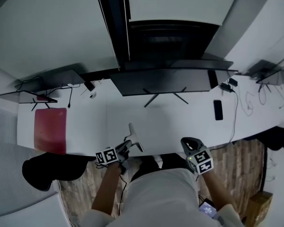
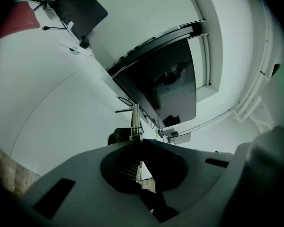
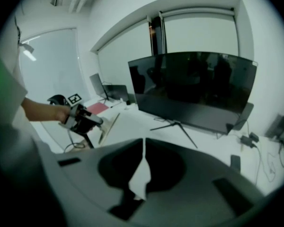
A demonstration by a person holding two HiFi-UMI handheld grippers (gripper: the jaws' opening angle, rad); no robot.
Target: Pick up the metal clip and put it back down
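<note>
Metal clip sits pinched between my left gripper's closed jaws, held up over the front edge of the white desk. My right gripper hovers near that edge, jaws together on nothing.

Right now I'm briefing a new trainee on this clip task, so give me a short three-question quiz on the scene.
1. True or false: the left gripper is shut on the metal clip.
2. Fill in: the red mat lies on the white desk at the head view's ____ side.
3. What is between the right gripper's jaws? A) the metal clip B) nothing C) the red mat

Key: 1 true; 2 left; 3 B.
</note>
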